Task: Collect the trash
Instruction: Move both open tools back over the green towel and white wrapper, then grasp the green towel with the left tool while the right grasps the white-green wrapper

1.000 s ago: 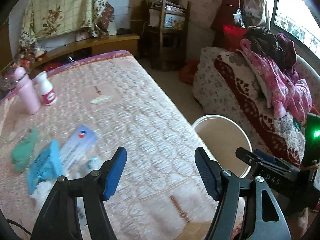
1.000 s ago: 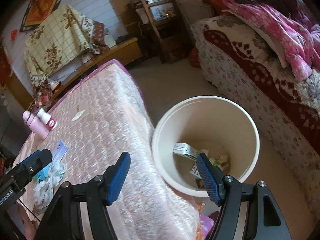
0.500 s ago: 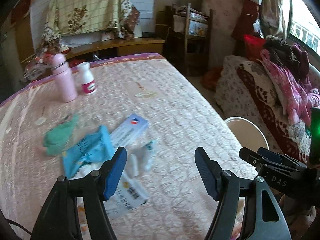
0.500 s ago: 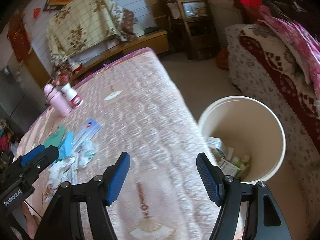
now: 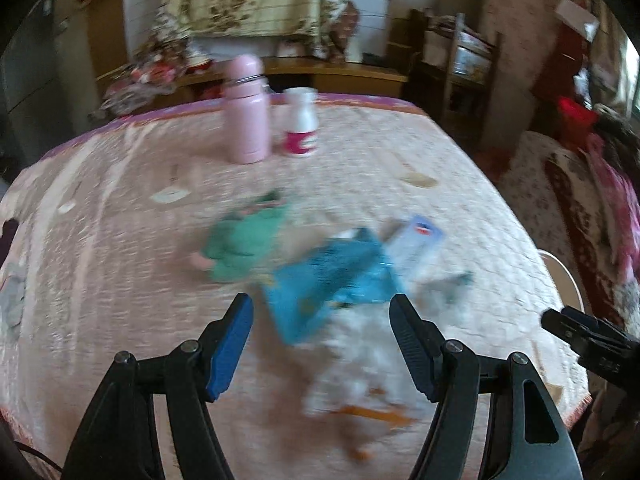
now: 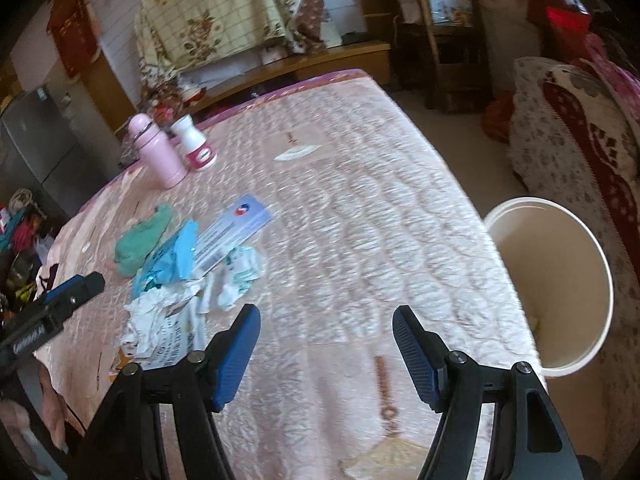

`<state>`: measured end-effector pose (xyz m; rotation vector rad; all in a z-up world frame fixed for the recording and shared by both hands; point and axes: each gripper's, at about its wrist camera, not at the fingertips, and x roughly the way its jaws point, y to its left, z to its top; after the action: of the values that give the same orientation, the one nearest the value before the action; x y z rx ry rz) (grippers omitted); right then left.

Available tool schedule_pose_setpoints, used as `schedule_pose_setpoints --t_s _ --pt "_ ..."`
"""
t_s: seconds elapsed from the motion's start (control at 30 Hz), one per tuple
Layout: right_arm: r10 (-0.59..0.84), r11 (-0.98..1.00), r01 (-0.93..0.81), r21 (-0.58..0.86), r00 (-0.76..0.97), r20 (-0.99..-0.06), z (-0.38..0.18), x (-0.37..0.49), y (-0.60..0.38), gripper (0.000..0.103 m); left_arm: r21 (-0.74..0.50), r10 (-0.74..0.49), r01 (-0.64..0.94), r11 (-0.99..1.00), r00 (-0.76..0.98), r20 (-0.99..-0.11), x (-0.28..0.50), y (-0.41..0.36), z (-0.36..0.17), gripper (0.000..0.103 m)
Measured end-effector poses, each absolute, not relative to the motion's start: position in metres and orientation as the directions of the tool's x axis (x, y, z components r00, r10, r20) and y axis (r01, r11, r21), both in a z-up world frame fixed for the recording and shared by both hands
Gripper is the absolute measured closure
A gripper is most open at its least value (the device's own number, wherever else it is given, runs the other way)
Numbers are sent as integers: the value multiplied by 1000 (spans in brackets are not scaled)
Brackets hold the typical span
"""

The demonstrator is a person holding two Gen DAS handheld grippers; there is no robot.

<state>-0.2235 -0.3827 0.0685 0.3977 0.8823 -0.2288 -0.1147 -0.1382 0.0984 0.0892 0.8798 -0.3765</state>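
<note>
A pile of trash lies on the pink quilted bed (image 6: 360,208): a blue wrapper (image 5: 328,284), crumpled white paper (image 5: 360,364), a long white and blue box (image 6: 232,232) and a green cloth (image 5: 244,244). My left gripper (image 5: 322,336) is open and empty, just above the blue wrapper and white paper. My right gripper (image 6: 326,348) is open and empty over the bare bed, right of the pile. The cream trash bucket (image 6: 560,280) stands on the floor beside the bed, right of my right gripper.
A pink bottle (image 5: 246,112) and a white bottle with a pink label (image 5: 301,122) stand at the far side of the bed. A sofa with a patterned cover (image 6: 580,128) is to the right, past the bucket. A wooden chair (image 6: 440,40) stands behind.
Both grippers swung left, away from the bucket and toward the trash pile. The pile now sits right in front of my left gripper. Both stayed open.
</note>
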Motion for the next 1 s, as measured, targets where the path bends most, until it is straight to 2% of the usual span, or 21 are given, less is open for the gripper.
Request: schedule_pose_setpoints --t_s 0.27,0.4,0.47,0.53,0.8,0.83,0.87,0.9,0.93,1.0 --pt "9 927 300 225 581 -814 54 -184 -357 31 -82 -242 289 954 577 -780 -73 -98 88 31" --pt "54 923 286 259 568 -821 44 -162 -349 31 -120 -263 277 953 566 -781 -55 -88 82 30" --pt "78 921 274 276 566 -821 39 -149 -343 31 -136 -276 279 951 562 -780 -42 -89 78 30" --pt "96 917 273 291 559 -823 32 -138 -338 31 -137 -280 284 949 560 -780 -30 -91 75 24" --pt "85 921 267 282 570 -817 21 -117 -331 32 -92 -246 305 948 518 -819 17 -115 44 24" --pt "84 924 265 277 566 -820 19 -115 -331 38 -98 -251 309 946 506 -825 20 -117 39 24" --pt "75 926 264 269 571 -818 19 -113 -330 52 -97 -245 306 947 495 -833 22 -117 34 25" --pt "73 927 263 268 574 -815 19 -113 -331 62 -94 -239 301 949 492 -837 22 -117 31 41" --pt "85 924 260 279 575 -814 19 -113 -333 67 -103 -242 297 949 481 -843 22 -116 28 54" --pt "116 916 252 312 578 -808 18 -113 -336 72 -118 -253 291 949 488 -835 16 -112 31 55"
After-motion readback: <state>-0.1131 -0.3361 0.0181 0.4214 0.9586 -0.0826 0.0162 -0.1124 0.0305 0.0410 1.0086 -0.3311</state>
